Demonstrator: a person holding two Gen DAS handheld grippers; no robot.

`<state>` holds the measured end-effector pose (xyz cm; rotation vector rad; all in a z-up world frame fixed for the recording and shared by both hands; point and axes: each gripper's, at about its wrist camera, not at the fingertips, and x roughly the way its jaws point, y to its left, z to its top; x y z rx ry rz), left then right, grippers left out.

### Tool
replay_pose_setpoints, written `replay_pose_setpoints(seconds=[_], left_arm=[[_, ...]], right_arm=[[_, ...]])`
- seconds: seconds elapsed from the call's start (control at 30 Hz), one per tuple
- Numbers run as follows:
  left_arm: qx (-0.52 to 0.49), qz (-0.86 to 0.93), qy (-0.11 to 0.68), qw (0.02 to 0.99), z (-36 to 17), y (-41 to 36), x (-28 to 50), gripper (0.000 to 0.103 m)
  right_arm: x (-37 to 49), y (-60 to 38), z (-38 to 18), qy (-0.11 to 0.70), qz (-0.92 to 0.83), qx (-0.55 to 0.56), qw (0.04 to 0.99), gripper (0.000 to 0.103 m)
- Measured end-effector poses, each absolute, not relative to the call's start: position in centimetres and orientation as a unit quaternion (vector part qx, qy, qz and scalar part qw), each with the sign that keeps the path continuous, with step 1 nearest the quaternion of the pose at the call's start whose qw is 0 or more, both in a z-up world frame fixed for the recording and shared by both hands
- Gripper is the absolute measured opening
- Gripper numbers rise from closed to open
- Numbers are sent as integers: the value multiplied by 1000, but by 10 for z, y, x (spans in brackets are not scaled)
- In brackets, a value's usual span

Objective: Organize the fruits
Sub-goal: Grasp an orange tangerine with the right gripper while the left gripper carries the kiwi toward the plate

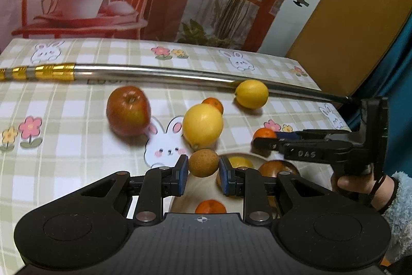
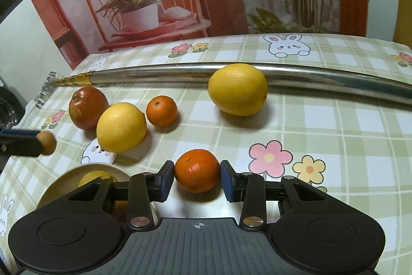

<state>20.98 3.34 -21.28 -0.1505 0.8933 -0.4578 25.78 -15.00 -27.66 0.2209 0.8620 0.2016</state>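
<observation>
My left gripper (image 1: 203,168) is shut on a small brown round fruit (image 1: 203,163) and holds it above the near edge of a cream plate (image 1: 180,200). The plate holds a lemon (image 1: 239,161), a brown-orange fruit (image 1: 275,168) and a mandarin (image 1: 210,206). My right gripper (image 2: 197,173) has its blue pads against the two sides of a mandarin (image 2: 197,170) that rests on the cloth. On the table lie a red apple (image 2: 87,107), two lemons (image 2: 121,126) (image 2: 238,89) and another mandarin (image 2: 161,110).
A long steel pole (image 2: 180,74) with a gold end lies across the far side of the table. The checked tablecloth (image 2: 334,133) runs to the right edge. A printed backdrop with a red chair and plants stands behind.
</observation>
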Motion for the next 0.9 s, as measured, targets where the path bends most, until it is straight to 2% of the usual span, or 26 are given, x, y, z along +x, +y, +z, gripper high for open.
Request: replay_pose_setpoints(seconds=[0.9], left_arm=[[-19, -226, 474, 851, -254, 2, 219, 27]], right_arm=[[219, -147, -240, 366, 89, 85, 922, 35]])
